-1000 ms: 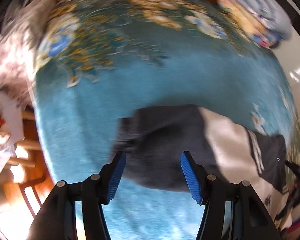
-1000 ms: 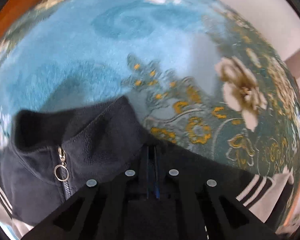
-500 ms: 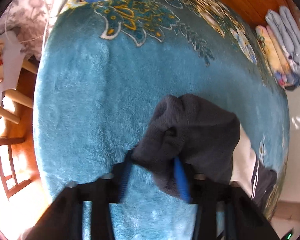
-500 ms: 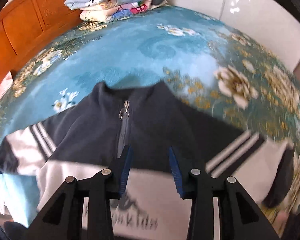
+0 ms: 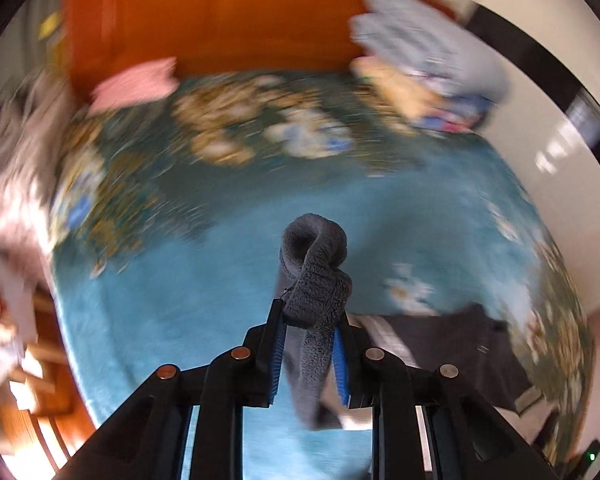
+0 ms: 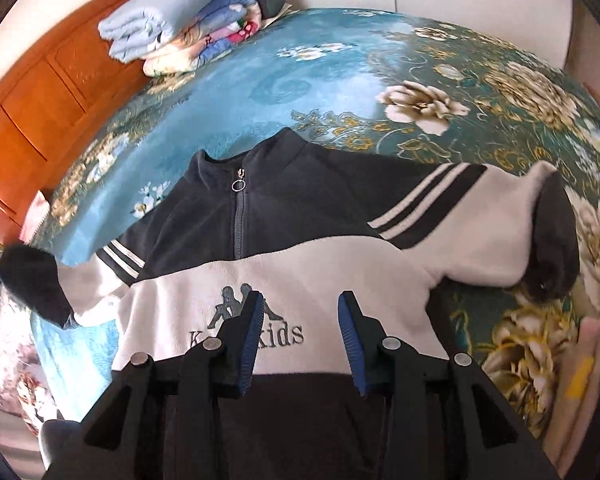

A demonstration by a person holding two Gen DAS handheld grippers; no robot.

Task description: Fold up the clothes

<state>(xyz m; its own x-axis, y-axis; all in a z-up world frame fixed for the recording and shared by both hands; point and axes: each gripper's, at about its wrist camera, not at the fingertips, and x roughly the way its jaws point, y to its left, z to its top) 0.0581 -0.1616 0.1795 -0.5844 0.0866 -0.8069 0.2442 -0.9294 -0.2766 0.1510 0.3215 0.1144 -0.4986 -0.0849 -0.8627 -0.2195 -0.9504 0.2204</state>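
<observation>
"kids" on the jacket (image 6: 340, 280)

The fleece jacket (image 6: 300, 240) lies spread on the bed blanket (image 6: 340, 92). Behind it, folded quilts (image 6: 192, 24) are stacked against the headboard (image 6: 40, 100).

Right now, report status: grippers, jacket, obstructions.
Left gripper shut on dark sleeve cuff, just closed. Right gripper open above jacket. Nothing in the way.
</observation>
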